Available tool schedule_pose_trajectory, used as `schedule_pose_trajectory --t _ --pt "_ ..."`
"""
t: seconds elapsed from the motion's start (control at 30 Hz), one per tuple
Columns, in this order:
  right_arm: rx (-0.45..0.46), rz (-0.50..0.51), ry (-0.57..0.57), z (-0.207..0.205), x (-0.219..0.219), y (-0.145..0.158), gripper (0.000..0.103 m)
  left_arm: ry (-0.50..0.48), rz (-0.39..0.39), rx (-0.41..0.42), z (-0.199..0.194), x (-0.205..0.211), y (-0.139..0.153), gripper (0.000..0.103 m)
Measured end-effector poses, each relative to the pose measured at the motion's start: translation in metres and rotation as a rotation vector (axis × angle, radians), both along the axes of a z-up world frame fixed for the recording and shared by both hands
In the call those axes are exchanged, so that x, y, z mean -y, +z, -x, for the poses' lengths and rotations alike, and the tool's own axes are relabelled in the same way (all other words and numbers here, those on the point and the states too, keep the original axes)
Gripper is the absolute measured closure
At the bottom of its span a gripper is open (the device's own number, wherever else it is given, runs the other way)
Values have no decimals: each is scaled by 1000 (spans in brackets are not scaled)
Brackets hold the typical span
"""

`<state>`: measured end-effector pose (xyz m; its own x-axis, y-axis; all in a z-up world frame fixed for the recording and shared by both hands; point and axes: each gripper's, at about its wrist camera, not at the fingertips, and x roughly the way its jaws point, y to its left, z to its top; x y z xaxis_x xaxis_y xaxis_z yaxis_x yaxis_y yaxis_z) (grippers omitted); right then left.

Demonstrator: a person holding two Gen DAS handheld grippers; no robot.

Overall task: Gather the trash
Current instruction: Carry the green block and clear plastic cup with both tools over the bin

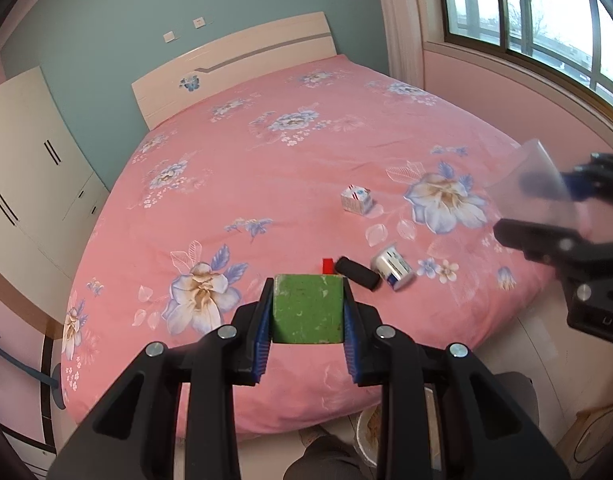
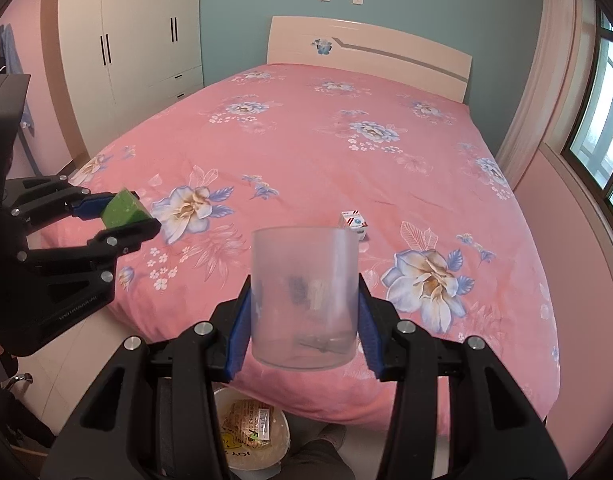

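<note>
Above the bed point(image 1: 266, 168), left tongs point(image 1: 308, 312) clamp a green block point(image 1: 308, 308); right tongs point(image 2: 304, 308) clamp a frosted cup point(image 2: 304, 296).

We see a bed point(image 2: 326, 152) under a pink flowered cover, its pale headboard point(image 2: 370, 52) against a teal wall point(image 2: 234, 8). A white wardrobe point(image 2: 126, 40) stands on one side, a window point(image 1: 546, 12) on the other.

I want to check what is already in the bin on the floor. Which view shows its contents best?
The right wrist view: the bin sits below the held cup, open, with a printed wrapper inside. The left wrist view shows only a sliver of its rim behind the left gripper's frame.
</note>
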<state>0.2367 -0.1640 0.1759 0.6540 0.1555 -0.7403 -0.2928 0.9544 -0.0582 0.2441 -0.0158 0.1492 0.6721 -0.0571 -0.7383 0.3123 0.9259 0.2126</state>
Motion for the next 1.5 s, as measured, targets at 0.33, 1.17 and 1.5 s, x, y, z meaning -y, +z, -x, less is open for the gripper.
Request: schedule_pose_trajectory --t 0.33,1.17,1.5 --pt "-73 -11 14 11 0 -41 55 -50 -9 -83 17 9 -48 70" --pt "-400 -15 11 23 -3 -240 55 -61 -53 -388 36 13 -236 70" --pt "-538 15 25 39 -10 -319 55 -62 -35 -504 50 15 -302 70"
